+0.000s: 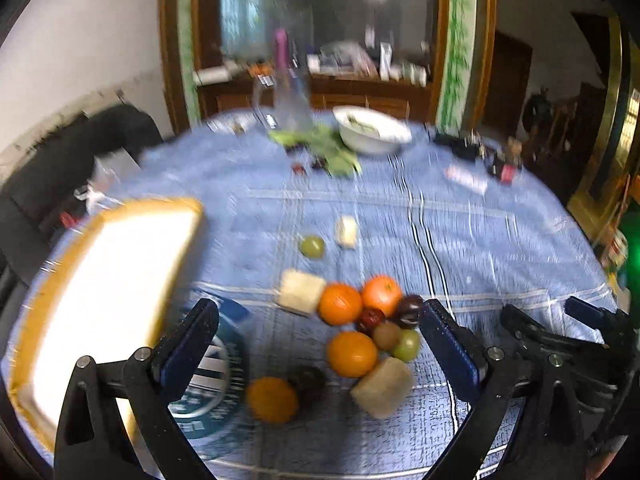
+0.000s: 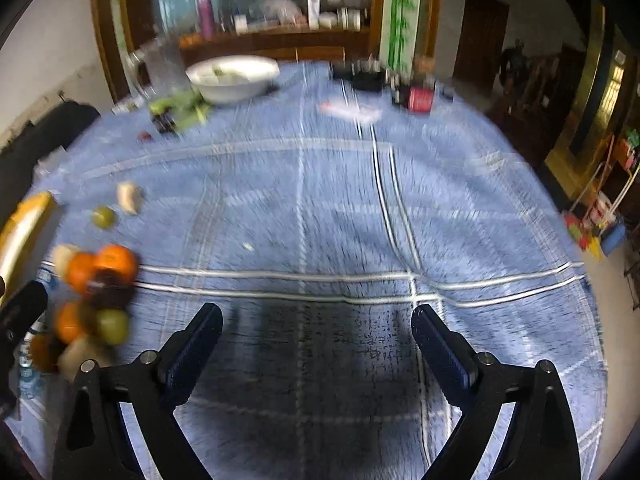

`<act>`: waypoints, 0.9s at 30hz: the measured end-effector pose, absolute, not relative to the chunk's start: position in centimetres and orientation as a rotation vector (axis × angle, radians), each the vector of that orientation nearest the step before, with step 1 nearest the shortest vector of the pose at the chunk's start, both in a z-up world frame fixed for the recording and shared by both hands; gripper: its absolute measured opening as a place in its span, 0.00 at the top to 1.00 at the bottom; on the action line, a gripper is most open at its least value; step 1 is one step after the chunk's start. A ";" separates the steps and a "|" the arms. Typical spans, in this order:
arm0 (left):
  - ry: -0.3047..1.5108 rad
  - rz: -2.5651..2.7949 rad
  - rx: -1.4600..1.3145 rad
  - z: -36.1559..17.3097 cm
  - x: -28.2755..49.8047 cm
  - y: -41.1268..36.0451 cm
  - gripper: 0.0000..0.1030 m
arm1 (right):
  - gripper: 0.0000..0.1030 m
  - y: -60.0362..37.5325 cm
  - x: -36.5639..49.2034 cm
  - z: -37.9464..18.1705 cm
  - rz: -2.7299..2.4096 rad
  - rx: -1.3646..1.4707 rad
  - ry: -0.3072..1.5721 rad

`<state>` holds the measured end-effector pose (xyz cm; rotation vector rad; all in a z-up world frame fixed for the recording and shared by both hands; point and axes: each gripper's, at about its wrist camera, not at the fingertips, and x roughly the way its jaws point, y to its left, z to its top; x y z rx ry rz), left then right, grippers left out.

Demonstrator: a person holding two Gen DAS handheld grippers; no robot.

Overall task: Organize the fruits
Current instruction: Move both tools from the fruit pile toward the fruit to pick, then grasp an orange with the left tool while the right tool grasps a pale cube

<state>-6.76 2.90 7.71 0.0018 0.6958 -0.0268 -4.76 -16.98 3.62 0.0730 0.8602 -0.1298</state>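
Both the left claw [image 1: 320, 344] and right claw [image 2: 316, 344] are released; the firm, roll-prone oranges [image 1: 352, 354] are best gripped across the middle.

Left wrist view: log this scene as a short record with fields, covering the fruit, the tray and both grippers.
surface: round table under a blue checked cloth
fruit pile: four oranges, one at, with green, brown and dark fruits and pale blocks, clustered ahead of the left gripper
stray fruit: one green fruit apart, farther back
tray: white, yellow-rimmed, empty, left of the pile
left gripper: fingers wide open, nothing between them
right gripper: open over bare cloth
background: white bowl
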 end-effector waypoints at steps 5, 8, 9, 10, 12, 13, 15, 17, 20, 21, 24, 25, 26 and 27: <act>0.614 -0.001 0.016 10.0 -8.4 4.0 0.03 | 0.06 -14.4 -9.7 7.7 -0.127 0.065 0.651; 0.616 -0.020 0.033 10.2 -9.1 4.4 0.03 | 0.00 -12.9 -13.4 9.3 -0.165 0.058 0.484; 0.621 -0.030 0.035 10.1 -9.2 4.5 0.03 | 0.00 -12.6 -14.1 9.4 -0.165 0.055 0.448; 0.625 -0.045 0.033 10.0 -9.3 4.5 0.03 | 0.00 -12.2 -14.8 9.3 -0.156 0.051 0.413; 0.630 -0.053 0.037 9.7 -9.7 4.7 0.03 | 0.00 -11.7 -15.3 9.2 -0.167 0.026 0.411; 0.635 -0.057 0.041 9.6 -9.8 4.6 0.03 | 0.00 -11.5 -15.2 9.1 -0.172 0.013 0.423; 0.646 -0.075 0.042 9.4 -10.0 4.6 0.03 | 0.00 -11.5 -15.1 8.9 -0.169 0.017 0.454; 0.663 -0.099 0.019 9.2 -9.9 5.0 0.03 | 0.00 -11.8 -14.9 8.7 -0.155 0.049 0.485; 0.684 -0.140 -0.008 8.9 -10.0 5.6 0.03 | 0.00 -12.2 -14.7 8.2 -0.140 0.085 0.537; 0.688 -0.150 -0.018 8.9 -9.9 6.0 0.03 | 0.00 -12.4 -14.8 8.0 -0.140 0.091 0.550; 0.679 -0.136 -0.045 9.5 -9.8 7.6 0.03 | 0.00 -13.5 -14.9 7.7 -0.135 0.118 0.576; 0.672 -0.118 -0.063 9.7 -9.8 8.7 0.03 | 0.00 -14.0 -15.0 7.6 -0.139 0.129 0.583; 0.669 -0.108 -0.076 10.0 -9.7 9.3 0.03 | 0.00 -14.5 -15.1 7.5 -0.148 0.139 0.589; 0.666 -0.094 -0.096 10.2 -9.6 10.2 0.03 | 0.00 -15.0 -15.1 7.5 -0.154 0.147 0.595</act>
